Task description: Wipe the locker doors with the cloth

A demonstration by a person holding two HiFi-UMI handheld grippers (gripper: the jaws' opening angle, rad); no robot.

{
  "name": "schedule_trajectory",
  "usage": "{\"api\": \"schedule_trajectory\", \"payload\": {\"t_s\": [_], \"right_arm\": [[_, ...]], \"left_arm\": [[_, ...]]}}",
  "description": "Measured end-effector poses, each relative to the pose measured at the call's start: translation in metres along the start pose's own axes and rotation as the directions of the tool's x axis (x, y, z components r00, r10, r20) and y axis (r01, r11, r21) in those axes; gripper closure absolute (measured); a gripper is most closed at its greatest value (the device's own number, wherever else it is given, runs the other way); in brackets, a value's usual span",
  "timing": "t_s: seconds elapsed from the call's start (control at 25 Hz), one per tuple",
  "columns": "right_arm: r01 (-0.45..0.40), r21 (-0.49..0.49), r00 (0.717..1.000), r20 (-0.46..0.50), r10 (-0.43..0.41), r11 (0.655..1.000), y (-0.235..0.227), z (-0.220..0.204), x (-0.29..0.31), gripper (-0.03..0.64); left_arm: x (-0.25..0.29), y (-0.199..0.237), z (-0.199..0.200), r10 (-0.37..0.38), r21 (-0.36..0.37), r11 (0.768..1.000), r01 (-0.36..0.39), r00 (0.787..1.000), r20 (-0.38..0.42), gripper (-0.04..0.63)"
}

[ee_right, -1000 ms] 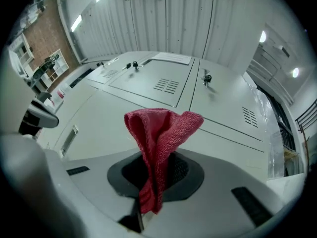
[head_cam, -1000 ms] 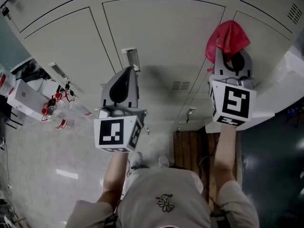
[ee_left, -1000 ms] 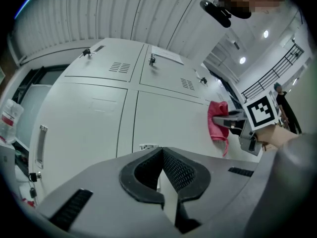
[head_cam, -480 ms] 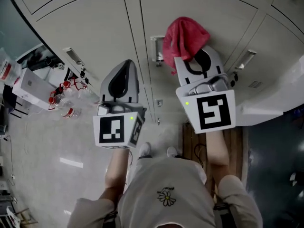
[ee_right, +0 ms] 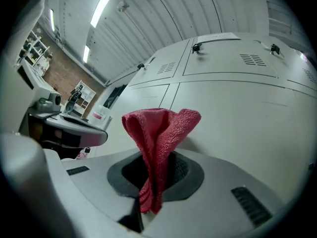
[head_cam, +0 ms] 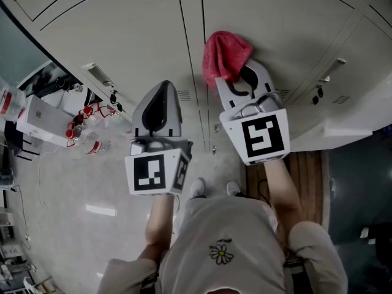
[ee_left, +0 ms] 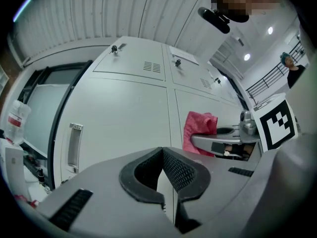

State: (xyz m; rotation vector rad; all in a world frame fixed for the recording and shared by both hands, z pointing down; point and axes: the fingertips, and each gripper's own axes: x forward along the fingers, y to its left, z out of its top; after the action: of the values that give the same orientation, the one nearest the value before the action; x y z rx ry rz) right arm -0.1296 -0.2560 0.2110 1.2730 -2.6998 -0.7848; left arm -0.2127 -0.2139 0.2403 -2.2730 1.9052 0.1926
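The red cloth (head_cam: 223, 55) (ee_right: 157, 130) is bunched upright in my right gripper (head_cam: 236, 73) (ee_right: 157, 157), which is shut on its lower end. Its top sits at the pale locker door (head_cam: 275, 23) (ee_right: 237, 108), just right of a vertical seam between doors; whether it touches I cannot tell. From the left gripper view the cloth (ee_left: 199, 128) shows to the right. My left gripper (head_cam: 160, 89) (ee_left: 161, 149) is shut with nothing in it, held short of the neighbouring door (head_cam: 116, 35) (ee_left: 121, 115), lower and to the left.
A metal handle (ee_left: 73, 145) (head_cam: 98, 73) sits on the left door. Water bottles (head_cam: 86, 141) and a white box (head_cam: 38, 118) lie on the floor at left. A white ledge (head_cam: 327, 130) juts out at right over wooden flooring (head_cam: 309, 179). The person's feet (head_cam: 199, 187) are below.
The right gripper has carried the red cloth leftward across the locker doors to beside the seam. The left gripper has kept its place, still shut.
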Motion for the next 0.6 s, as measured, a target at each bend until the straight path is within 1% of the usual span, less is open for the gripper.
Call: {"api": "schedule_trajectory", "payload": {"t_s": [0.16,0.28,0.4,0.6], "right_arm": [[0.018,-0.077,0.999,-0.042,-0.021,0.997,0.004,-0.008,0.009,0.577],[0.016,-0.114,0.998,-0.058,-0.022,0.993,0.006,-0.01,0.011,0.577],[0.014,-0.128,0.998,-0.062,-0.022,0.992,0.006,-0.012,0.011,0.577],[0.02,-0.12,0.998,-0.051,-0.026,0.993,0.001,-0.011,0.006,0.577]], "left_arm": [[0.007,0.01,-0.005,0.001,-0.023,1.0,-0.001,1.0,0.009,0.578],[0.013,0.01,-0.008,-0.009,-0.038,0.999,0.009,1.0,0.011,0.578],[0.02,0.005,-0.01,-0.025,-0.043,0.999,0.026,1.0,0.006,0.578],[0.029,-0.004,-0.013,-0.039,-0.048,0.998,0.039,0.999,-0.005,0.578]]}}
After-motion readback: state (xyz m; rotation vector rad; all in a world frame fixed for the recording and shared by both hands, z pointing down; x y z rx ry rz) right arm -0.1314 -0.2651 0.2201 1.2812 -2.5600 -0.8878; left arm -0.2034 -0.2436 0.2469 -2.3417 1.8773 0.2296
